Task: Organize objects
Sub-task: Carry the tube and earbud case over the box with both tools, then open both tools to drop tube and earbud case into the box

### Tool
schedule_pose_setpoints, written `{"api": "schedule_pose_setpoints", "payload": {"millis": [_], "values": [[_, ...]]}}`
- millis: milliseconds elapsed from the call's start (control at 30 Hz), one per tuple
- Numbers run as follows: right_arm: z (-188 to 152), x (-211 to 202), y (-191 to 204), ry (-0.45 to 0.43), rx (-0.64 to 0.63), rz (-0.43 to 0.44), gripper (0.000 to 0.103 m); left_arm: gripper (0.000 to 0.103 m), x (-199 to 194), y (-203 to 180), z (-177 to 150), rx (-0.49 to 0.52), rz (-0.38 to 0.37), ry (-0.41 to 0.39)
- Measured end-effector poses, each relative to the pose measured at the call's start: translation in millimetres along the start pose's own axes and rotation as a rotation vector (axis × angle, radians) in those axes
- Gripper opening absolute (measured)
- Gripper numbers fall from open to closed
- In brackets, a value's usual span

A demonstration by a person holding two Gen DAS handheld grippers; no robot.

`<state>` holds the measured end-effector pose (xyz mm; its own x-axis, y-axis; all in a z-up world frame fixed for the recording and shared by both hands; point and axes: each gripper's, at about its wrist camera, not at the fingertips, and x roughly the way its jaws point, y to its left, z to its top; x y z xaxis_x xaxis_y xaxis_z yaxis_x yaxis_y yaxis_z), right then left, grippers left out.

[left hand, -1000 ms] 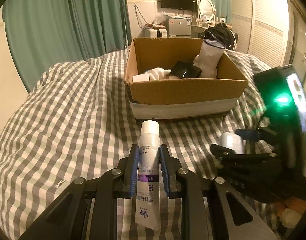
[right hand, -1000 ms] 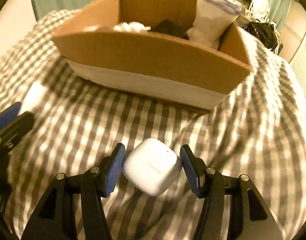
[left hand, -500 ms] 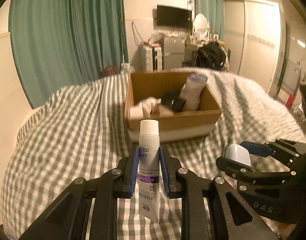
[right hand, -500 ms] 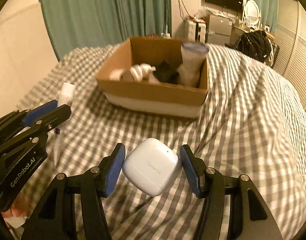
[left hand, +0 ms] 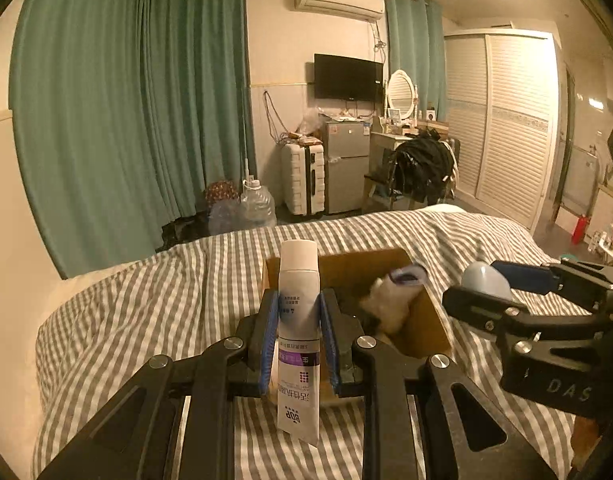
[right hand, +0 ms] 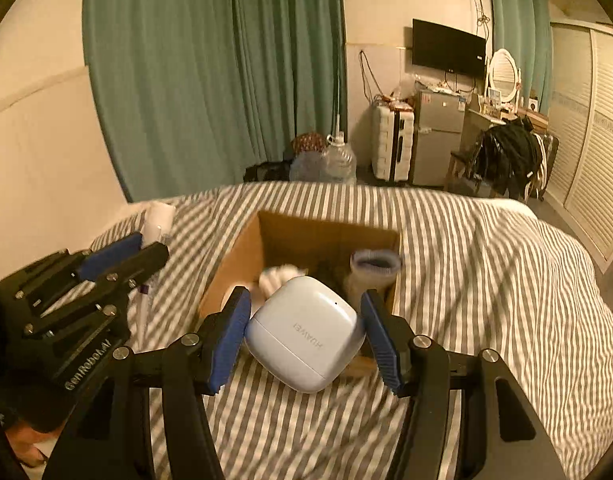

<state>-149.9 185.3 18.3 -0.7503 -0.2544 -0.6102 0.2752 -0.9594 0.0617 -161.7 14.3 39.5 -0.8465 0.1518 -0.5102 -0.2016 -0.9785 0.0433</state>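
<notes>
Left gripper (left hand: 297,344), black frame with blue pads: fingers clamped on an upright white squeeze tube with purple label band (left hand: 298,344), cap uppermost, crimped end hanging below the pads, held in the air above the grey-and-white checked bedspread (left hand: 146,320). Right gripper (right hand: 306,334), same build: blue pads pressed against opposite corners of a pale blue rounded earbud case marked HUAWEI (right hand: 304,332), carried clear of the bedding. Open brown cardboard box (right hand: 234,272): resting on the bedspread just beyond both grippers; contents include a white sock-like roll with grey cuff (right hand: 372,274), standing at the box's right side, and a blurred white item (right hand: 278,276) toward the left; other contents too dark to identify. Background: teal floor-length curtains (left hand: 126,120), black wall-mounted television (left hand: 348,77), white air-conditioning unit (left hand: 338,0), small silver refrigerator (left hand: 344,166), white louvred wardrobe (left hand: 506,128)
</notes>
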Motion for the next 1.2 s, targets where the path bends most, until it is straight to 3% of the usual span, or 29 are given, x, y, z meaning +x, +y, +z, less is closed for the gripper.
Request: {"api": "schedule_pose_setpoints", "payload": {"millis": [267, 500, 733, 1033, 1100, 1167, 1200], "values": [[51, 69, -22, 0.012, 0.046, 0.008, 0.057, 0.021, 85, 4, 22, -0.007, -0.009, 0.069], [53, 144, -26, 0.088, 0.064, 0.018, 0.057, 0.021, 158, 6, 12, -0.032, -0.052, 0.147], [34, 197, -42, 0.184, 0.136, 0.043, 0.057, 0.021, 197, 8, -11, -0.040, -0.075, 0.217], [31, 201, -48, 0.183, 0.151, 0.041, 0.059, 0.024, 201, -5, -16, -0.006, -0.091, 0.229], [33, 194, -48, 0.162, 0.157, 0.042, 0.067, 0.030, 199, -5, -17, -0.001, -0.088, 0.227], [35, 184, -49, 0.130, 0.169, 0.039, 0.073, 0.056, 195, -5, -17, -0.006, -0.078, 0.223], [37, 181, -50, 0.118, 0.173, 0.033, 0.074, 0.059, 191, -4, -17, -0.010, -0.073, 0.213]]}}
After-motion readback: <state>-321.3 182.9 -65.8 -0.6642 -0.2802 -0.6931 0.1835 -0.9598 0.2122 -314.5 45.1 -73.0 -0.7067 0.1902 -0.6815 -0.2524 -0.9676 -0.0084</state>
